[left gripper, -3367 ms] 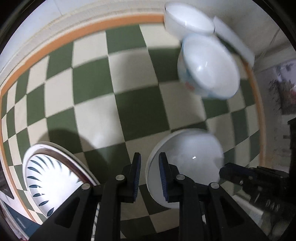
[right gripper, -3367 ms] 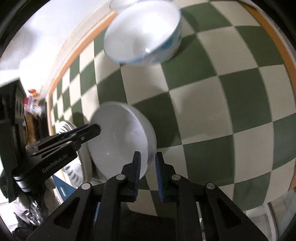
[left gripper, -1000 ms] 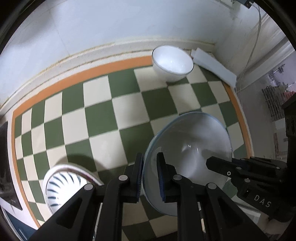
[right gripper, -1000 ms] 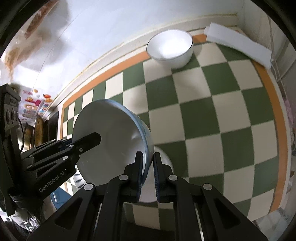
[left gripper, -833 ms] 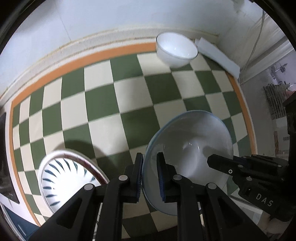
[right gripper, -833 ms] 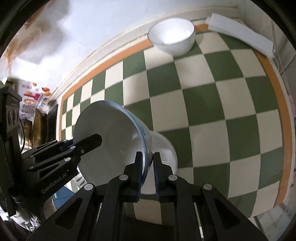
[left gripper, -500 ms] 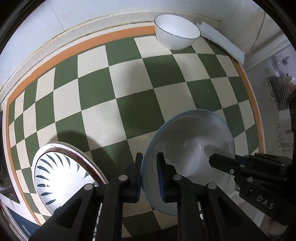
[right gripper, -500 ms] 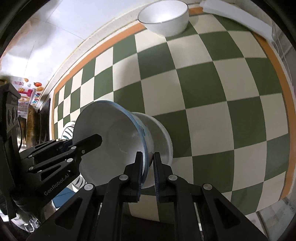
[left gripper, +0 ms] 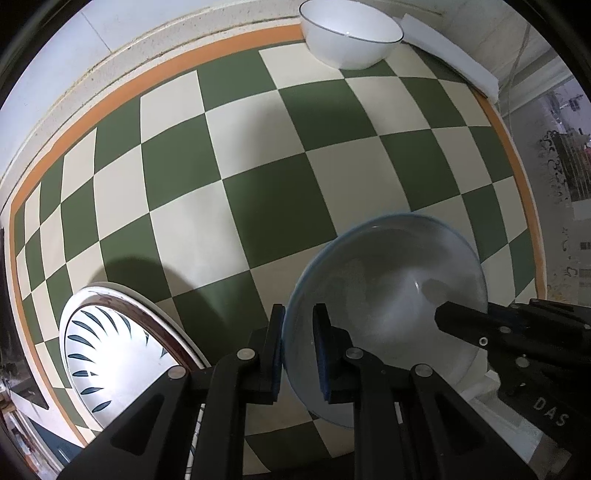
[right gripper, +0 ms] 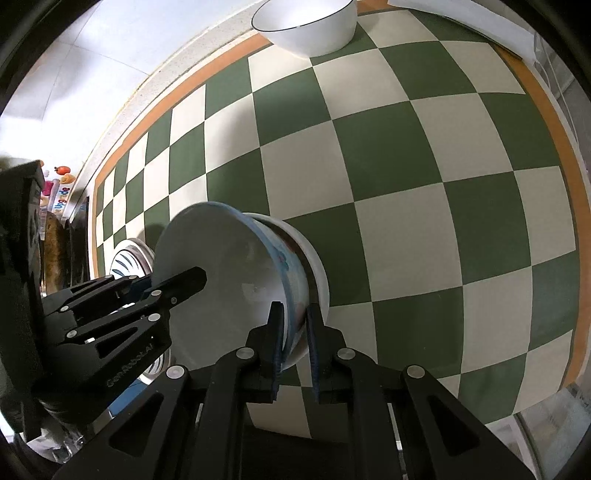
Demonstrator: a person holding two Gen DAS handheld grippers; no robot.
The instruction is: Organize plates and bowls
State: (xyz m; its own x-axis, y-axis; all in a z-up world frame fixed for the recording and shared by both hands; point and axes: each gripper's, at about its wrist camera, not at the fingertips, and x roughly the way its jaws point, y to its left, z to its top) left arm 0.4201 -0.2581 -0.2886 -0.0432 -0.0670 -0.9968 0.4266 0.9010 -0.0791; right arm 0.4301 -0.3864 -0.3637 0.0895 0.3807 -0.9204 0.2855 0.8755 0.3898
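Note:
A blue-rimmed bowl point(left gripper: 388, 295) with a blue and red pattern on its outside point(right gripper: 236, 280) is held between both grippers, low over the checkered cloth. My left gripper point(left gripper: 298, 325) is shut on its near rim. My right gripper point(right gripper: 293, 325) is shut on the opposite rim. The bowl sits in a plain white bowl point(right gripper: 314, 258) under it; how deep it sits is hidden. A plate with dark leaf strokes point(left gripper: 110, 354) lies at the lower left. A white bowl with a thin dark rim point(left gripper: 349, 37) stands at the far edge, also in the right wrist view point(right gripper: 306, 26).
The green and cream checkered cloth point(left gripper: 258, 184) with an orange border covers the table against a white wall. A folded white cloth point(left gripper: 450, 51) lies at the far right corner. Dark clutter point(right gripper: 48, 229) lies beyond the table's left edge.
Both grippers have lowered the blue-rimmed bowl onto the plain white bowl. The view has come closer to the table.

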